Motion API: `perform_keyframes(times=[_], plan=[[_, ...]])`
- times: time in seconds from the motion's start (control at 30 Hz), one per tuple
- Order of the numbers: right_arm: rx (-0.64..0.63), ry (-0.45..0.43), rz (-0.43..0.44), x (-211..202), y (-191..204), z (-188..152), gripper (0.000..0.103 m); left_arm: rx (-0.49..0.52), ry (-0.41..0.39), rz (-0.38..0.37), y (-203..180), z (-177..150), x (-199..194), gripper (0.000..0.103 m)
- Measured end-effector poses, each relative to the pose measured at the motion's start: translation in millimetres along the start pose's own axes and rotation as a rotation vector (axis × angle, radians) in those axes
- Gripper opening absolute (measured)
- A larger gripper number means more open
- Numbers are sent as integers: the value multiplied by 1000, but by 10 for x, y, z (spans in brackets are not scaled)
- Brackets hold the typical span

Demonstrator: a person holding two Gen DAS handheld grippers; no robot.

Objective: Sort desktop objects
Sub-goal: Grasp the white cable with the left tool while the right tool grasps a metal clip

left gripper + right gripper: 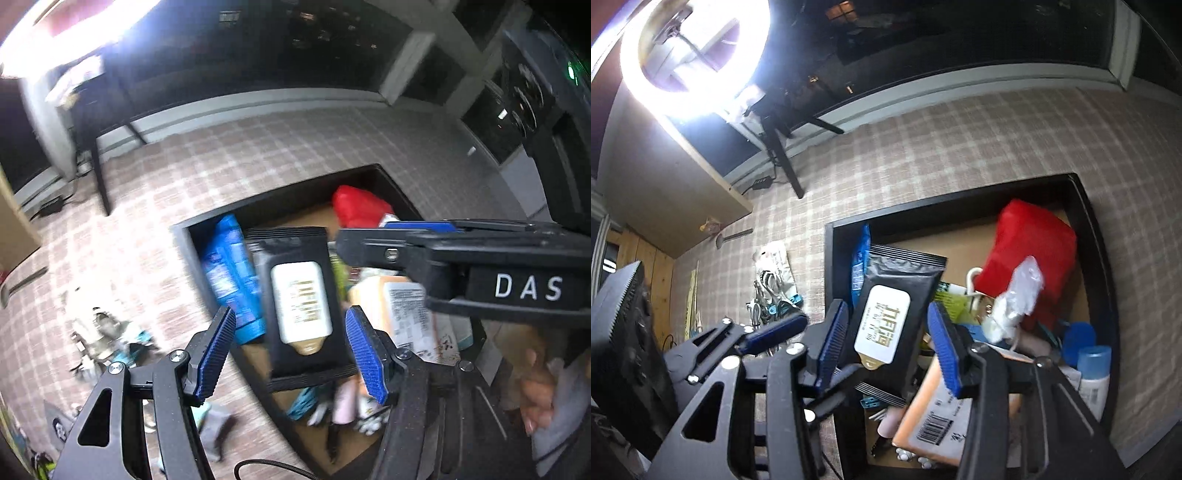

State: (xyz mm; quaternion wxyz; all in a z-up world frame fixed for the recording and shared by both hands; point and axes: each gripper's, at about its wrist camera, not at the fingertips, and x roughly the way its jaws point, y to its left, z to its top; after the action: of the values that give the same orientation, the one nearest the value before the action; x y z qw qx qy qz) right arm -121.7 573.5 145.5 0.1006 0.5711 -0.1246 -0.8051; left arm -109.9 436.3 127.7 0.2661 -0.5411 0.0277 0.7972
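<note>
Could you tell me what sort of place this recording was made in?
Probably a home room set up for filming: a table under a checked tablecloth, a black-walled box crammed with household packets such as a black wipes pack, and a lit ring light.

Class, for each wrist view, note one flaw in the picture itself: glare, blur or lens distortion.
Left wrist view: blown-out glare in the top left corner; the floor clutter is smeared by motion blur. Right wrist view: the ring light washes out its surroundings; the fisheye bends the black box rim into a curve.
</note>
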Motion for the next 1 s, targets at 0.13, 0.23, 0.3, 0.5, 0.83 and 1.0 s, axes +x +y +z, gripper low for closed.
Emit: perform_keyframes(times=[0.13,0.23,0.3,0.5,0.83,1.0], plan=[[-59,2,-17,66,174,-4,49,-48,-4,46,315,-142,-103,59],[-123,1,-27,124,364,-21,52,-102,4,90,637,-309,-180,59],[-167,-2,-33,169,487,-27,53,-149,9,116,864,-428,-225,59],[-257,20,36,425,893,-62,53,-336,15,139,1548,-763,-307,52],[-402,136,4,1087,1614,-141,53,-420,56,113,1854,-972,-112,51],[-394,169,8,1340,1731,-86,53,-439,75,85,1884,-936,57,51]])
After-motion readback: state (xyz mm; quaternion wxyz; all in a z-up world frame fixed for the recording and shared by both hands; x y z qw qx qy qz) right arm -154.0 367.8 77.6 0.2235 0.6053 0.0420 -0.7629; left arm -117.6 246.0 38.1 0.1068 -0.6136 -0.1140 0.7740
